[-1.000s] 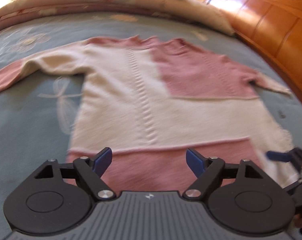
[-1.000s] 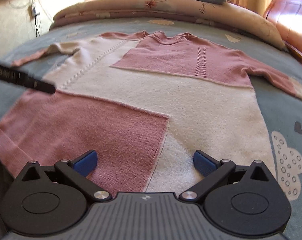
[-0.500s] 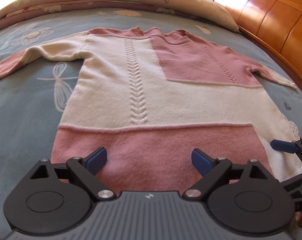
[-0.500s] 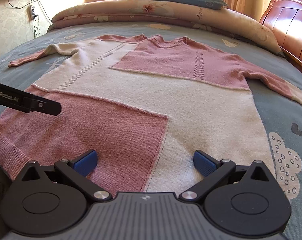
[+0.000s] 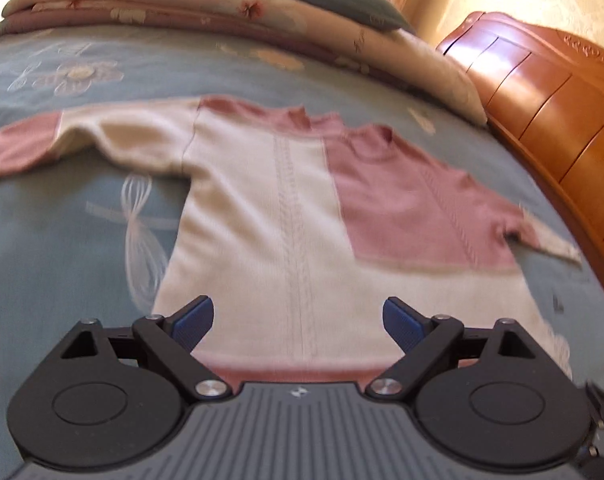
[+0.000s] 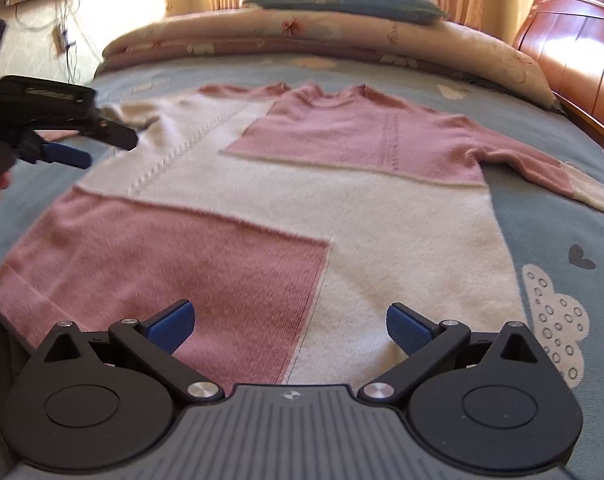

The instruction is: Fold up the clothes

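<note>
My left gripper (image 5: 298, 318) has just been opening, nothing between its jaws; my right gripper (image 6: 290, 322) gapes empty too. The sweater (image 6: 382, 216) lies flat mid-bed (image 6: 562, 224), hem at the near edge.

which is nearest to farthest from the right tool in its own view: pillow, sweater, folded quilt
1. sweater, flat on the bed just ahead of the right tool
2. folded quilt, across the far end
3. pillow, on top of the quilt, farthest

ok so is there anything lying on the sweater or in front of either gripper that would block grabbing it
Nothing visible does. The sweater lies flat and bare on the bedspread, and both the left gripper and right gripper are open right over its lower part.
</note>
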Demonstrator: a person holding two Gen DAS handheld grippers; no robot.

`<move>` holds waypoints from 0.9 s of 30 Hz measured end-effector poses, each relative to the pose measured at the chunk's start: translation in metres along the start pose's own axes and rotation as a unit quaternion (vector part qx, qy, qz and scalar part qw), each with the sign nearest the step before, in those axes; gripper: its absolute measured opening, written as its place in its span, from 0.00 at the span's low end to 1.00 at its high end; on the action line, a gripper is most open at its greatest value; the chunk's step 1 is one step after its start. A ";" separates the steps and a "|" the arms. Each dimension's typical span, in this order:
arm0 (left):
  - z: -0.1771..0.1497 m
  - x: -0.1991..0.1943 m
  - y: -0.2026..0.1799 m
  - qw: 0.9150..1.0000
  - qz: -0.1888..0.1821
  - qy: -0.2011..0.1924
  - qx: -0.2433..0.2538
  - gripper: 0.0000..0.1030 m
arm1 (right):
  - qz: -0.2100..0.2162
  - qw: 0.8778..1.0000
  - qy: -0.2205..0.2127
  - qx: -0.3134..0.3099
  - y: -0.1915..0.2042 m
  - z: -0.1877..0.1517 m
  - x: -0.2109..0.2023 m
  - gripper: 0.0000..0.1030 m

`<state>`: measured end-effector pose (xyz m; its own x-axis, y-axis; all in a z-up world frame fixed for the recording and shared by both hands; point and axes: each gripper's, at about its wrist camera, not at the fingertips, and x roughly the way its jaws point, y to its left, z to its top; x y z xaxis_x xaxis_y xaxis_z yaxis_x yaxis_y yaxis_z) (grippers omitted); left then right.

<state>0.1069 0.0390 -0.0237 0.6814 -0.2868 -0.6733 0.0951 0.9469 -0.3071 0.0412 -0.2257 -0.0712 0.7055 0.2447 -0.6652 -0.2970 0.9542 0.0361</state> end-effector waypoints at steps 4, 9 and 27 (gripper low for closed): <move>0.023 0.028 0.001 1.000 -0.019 -0.013 -0.004 0.89 | -0.006 1.000 -0.009 0.009 -0.007 0.011 -0.003 1.00; 0.041 0.071 0.008 0.999 -0.035 -0.019 -0.011 0.89 | -0.010 1.000 -0.013 0.013 -0.016 0.026 0.003 1.00; 0.056 0.068 0.043 0.997 -0.039 -0.047 -0.039 0.88 | -0.003 0.999 0.009 0.042 -0.055 0.035 0.062 1.00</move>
<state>0.1976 0.0680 -0.0452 0.7393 -0.3412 -0.5805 0.0971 0.9072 -0.4094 0.1238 -0.2570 -0.0883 0.6944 0.2369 -0.6795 -0.2382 0.9667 0.0936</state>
